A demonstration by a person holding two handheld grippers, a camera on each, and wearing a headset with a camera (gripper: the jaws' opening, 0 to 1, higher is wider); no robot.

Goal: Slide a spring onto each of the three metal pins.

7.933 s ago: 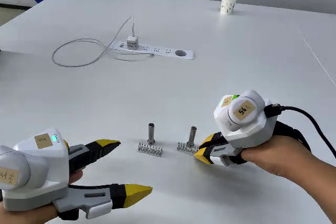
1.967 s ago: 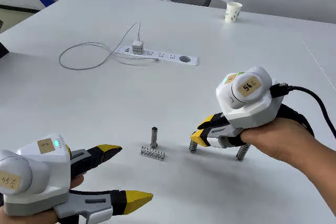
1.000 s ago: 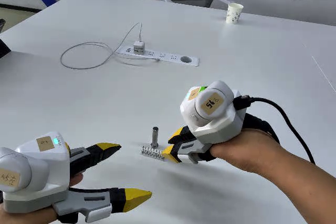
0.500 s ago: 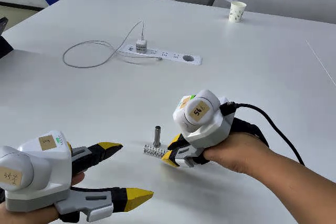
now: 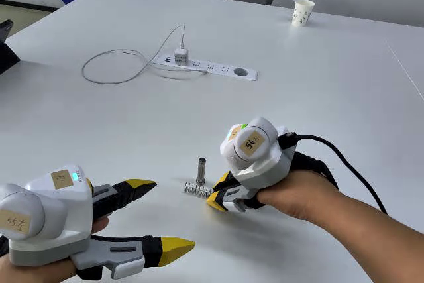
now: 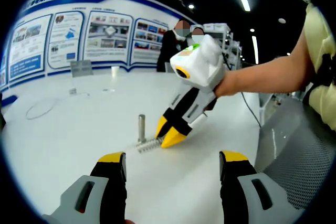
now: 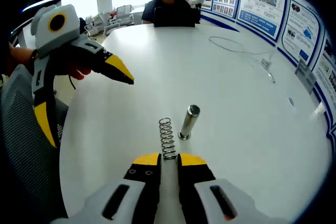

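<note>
Right gripper (image 7: 168, 159): jaws pinching the near end of the spring (image 7: 166, 135), which lies flat on the white table (image 5: 298, 84) just beside an upright metal pin (image 7: 188, 121); left gripper (image 6: 173, 157): jaws spread.

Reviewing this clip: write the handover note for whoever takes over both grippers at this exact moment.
Left gripper: open, empty, held low over the table, short of the work.
Right gripper: jaws closed on the near end of the spring, which lies flat on the table.
Pin: upright and bare, standing right beside the spring.
Done: this pin has no spring yet. I cannot judge the other two pins from here, so check them.
Left: lift the spring, turn it upright and slide it down over the bare pin.
</note>
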